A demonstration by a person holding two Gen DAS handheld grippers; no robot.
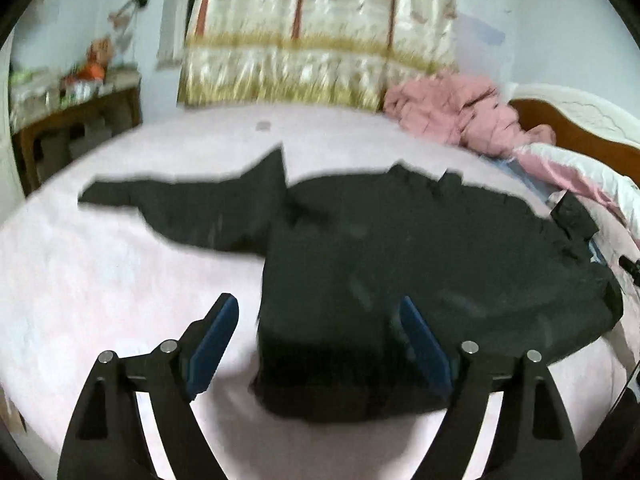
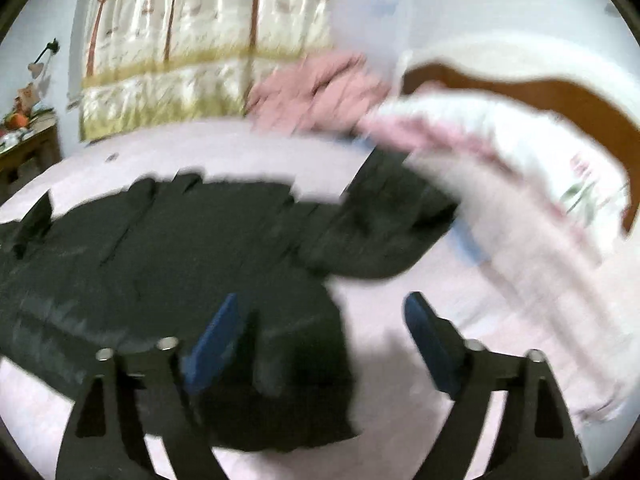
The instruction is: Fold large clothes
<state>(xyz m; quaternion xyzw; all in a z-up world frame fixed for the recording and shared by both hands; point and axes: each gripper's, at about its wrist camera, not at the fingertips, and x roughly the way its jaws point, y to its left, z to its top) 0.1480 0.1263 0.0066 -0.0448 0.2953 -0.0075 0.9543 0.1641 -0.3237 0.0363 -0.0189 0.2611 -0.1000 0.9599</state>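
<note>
We see a black garment [image 1: 400, 248] spread on the pink-sheeted bed [image 1: 100, 280]. Left gripper [image 1: 320, 344] and right gripper [image 2: 320, 344] fingers apart, holding nothing. Patterned curtain [image 1: 312, 32] behind, pink bedding [image 1: 452, 112] by the wooden headboard [image 2: 560, 96], side surface [image 1: 76, 116] cluttered.

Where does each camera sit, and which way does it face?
Left wrist: on the left hand-held gripper, facing across the bed at the black garment; open blue fingers show.
Right wrist: on the right hand-held gripper, facing the garment's other end and headboard; open fingers show.
Shared: garment, curtain, pink clothes.
</note>
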